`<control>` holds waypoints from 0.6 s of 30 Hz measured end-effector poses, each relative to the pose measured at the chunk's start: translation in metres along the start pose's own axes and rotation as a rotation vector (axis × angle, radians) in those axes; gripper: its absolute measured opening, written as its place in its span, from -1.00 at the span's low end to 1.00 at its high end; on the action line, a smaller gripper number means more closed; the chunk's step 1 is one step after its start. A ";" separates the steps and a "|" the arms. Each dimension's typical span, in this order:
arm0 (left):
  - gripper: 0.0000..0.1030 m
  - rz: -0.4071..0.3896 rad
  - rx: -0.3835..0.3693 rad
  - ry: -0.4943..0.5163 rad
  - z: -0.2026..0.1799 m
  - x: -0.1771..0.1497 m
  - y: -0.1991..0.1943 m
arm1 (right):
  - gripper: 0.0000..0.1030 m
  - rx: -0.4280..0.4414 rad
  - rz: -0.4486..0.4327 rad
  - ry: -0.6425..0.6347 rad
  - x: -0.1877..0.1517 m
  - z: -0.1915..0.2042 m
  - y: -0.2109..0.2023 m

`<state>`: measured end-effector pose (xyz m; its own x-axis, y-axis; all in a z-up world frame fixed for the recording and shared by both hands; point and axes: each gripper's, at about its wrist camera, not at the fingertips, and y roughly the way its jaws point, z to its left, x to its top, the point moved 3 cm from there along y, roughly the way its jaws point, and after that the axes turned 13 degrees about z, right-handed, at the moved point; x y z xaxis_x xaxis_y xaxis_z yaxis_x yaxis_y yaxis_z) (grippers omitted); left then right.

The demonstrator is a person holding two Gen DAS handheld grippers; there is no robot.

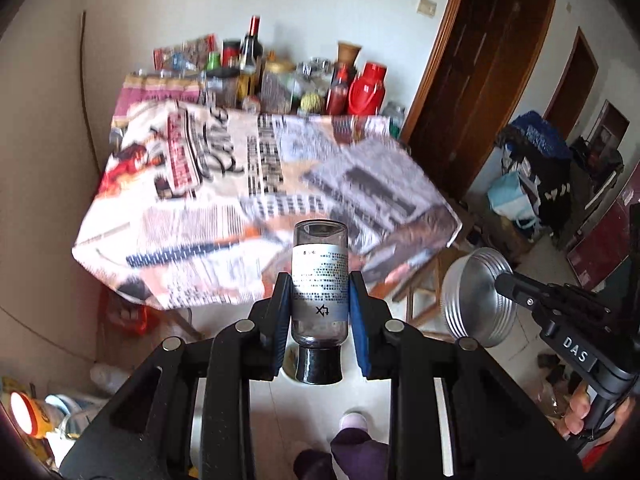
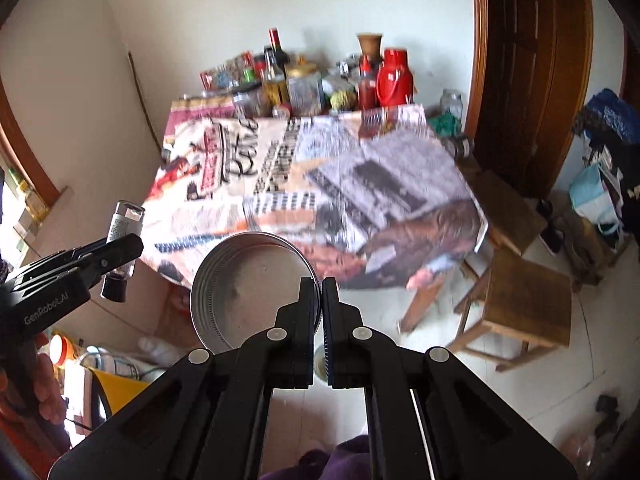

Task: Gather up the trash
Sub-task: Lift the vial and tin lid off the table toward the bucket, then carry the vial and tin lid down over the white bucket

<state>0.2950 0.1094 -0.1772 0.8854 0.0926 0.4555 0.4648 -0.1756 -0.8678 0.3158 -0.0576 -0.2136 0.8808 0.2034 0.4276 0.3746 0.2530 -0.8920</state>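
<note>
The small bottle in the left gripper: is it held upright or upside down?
Upside down. The small bottle, clamped in the left gripper, has its black cap at the lower end in both views.

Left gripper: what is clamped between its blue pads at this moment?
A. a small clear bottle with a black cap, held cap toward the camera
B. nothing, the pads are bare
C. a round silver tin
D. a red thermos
A. In the left wrist view the left gripper presses its blue pads on both sides of the small clear bottle; the round silver tin is in the right gripper.
</note>
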 end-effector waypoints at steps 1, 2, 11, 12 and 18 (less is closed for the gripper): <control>-0.47 0.021 0.000 -0.006 0.001 -0.005 0.010 | -0.93 0.007 0.022 0.000 -0.003 -0.001 0.010; -0.47 0.041 0.003 -0.011 0.001 -0.008 0.019 | -0.93 0.011 0.036 -0.001 -0.003 -0.003 0.018; -0.47 0.219 0.033 -0.103 0.016 -0.047 0.136 | -0.93 0.026 0.142 -0.038 -0.016 -0.027 0.115; -0.47 0.233 0.034 -0.116 0.018 -0.052 0.149 | -0.93 0.029 0.153 -0.042 -0.018 -0.032 0.128; -0.47 0.327 0.051 -0.190 0.032 -0.090 0.246 | -0.93 0.027 0.229 -0.082 -0.035 -0.061 0.214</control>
<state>0.3292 0.0895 -0.4379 0.9688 0.2211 0.1123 0.1533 -0.1777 -0.9721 0.3825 -0.0683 -0.4281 0.9152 0.3338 0.2256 0.1588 0.2158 -0.9634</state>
